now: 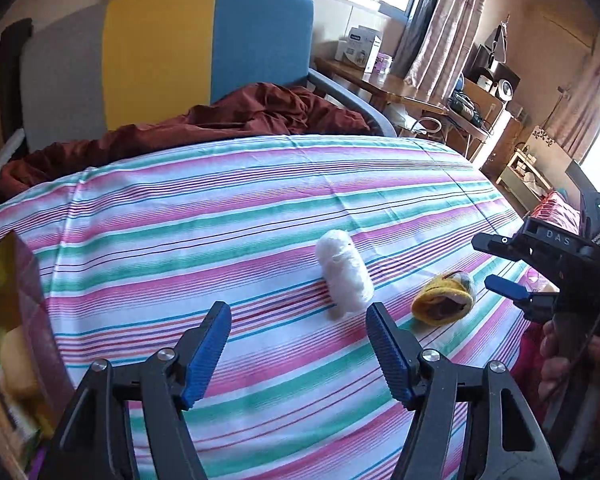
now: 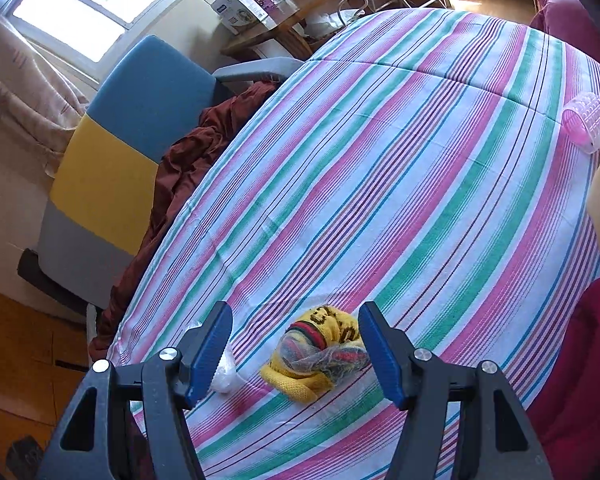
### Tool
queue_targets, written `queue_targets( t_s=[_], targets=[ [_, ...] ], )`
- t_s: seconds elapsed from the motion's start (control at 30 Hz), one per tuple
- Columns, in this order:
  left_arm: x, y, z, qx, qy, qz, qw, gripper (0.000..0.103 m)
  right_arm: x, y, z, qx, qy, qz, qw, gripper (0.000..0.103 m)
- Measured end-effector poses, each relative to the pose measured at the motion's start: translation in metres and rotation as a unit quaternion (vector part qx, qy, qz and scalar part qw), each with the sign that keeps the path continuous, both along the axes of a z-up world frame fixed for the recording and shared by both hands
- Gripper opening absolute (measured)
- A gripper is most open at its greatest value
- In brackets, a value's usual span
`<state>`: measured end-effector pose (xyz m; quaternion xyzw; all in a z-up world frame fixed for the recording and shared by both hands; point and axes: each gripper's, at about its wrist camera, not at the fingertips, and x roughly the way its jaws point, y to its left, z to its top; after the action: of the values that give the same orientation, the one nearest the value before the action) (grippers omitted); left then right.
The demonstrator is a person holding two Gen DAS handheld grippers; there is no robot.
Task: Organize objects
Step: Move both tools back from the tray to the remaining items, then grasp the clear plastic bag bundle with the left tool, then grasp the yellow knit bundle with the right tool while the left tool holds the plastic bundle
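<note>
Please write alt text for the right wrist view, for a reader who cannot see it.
The open right gripper hangs over a yellow knitted bundle on a striped bedsheet. A pink hair roller lies at the right edge.

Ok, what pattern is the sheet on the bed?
The sheet has pink, green, white and thin blue stripes; clearest in the right wrist view.

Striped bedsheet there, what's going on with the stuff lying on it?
A person holds a gripper in each hand over the striped bedsheet. The left gripper is open, aimed at a fluffy white roll. The right gripper is open above a yellow knitted bundle wrapped in netting. Neither item is gripped yet.
</note>
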<state>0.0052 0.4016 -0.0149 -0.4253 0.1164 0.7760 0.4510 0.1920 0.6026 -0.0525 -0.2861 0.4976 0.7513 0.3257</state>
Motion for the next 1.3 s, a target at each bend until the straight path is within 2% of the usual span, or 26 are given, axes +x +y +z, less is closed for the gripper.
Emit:
queue_targets(
  t_s=[0.2, 0.37, 0.43, 0.47, 0.5, 0.7, 0.9, 1.0, 1.23, 1.3],
  targets=[
    [-0.013, 0.055, -0.029, -0.019, -0.047, -0.015, 0.9986, 0.066, 0.000, 0.002, -0.005, -0.015, 0.009, 0.003, 1.000, 0.067],
    [-0.019, 0.089, -0.049, -0.033, -0.056, -0.012, 0.9978, 0.068, -0.002, 0.003, -0.008, -0.022, 0.011, 0.007, 1.000, 0.067],
    [-0.021, 0.100, -0.060, -0.049, -0.062, -0.017, 0.9967, 0.063, -0.004, 0.004, -0.009, -0.024, 0.009, 0.009, 1.000, 0.067],
    [-0.021, 0.102, -0.064, -0.057, -0.056, -0.017, 0.9966, 0.046, -0.005, 0.005, -0.009, -0.025, 0.008, 0.009, 1.000, 0.067],
    [-0.019, 0.101, -0.064, -0.064, -0.028, -0.011, 0.9975, 0.036, -0.004, 0.005, -0.010, -0.027, 0.007, 0.009, 1.000, 0.067],
    [-0.009, 0.057, -0.065, -0.050, 0.002, -0.021, 0.9985, 0.035, -0.006, 0.008, -0.011, -0.030, -0.001, 0.006, 1.000, 0.067],
    [0.019, -0.004, -0.066, -0.045, 0.038, -0.027, 0.9979, 0.036, -0.011, 0.008, -0.017, -0.036, -0.032, 0.012, 0.999, 0.066],
    [0.032, -0.025, -0.067, -0.041, 0.043, -0.032, 0.9978, 0.036, -0.012, 0.006, -0.018, -0.030, -0.047, 0.014, 0.998, 0.066],
    [0.039, -0.045, -0.072, -0.012, 0.045, -0.024, 0.9986, 0.036, -0.027, 0.003, -0.027, -0.035, -0.081, 0.044, 0.995, 0.067],
    [0.038, -0.046, -0.073, -0.007, 0.041, -0.024, 0.9988, 0.037, -0.033, 0.000, -0.027, -0.026, -0.094, 0.056, 0.994, 0.071]
  ],
)
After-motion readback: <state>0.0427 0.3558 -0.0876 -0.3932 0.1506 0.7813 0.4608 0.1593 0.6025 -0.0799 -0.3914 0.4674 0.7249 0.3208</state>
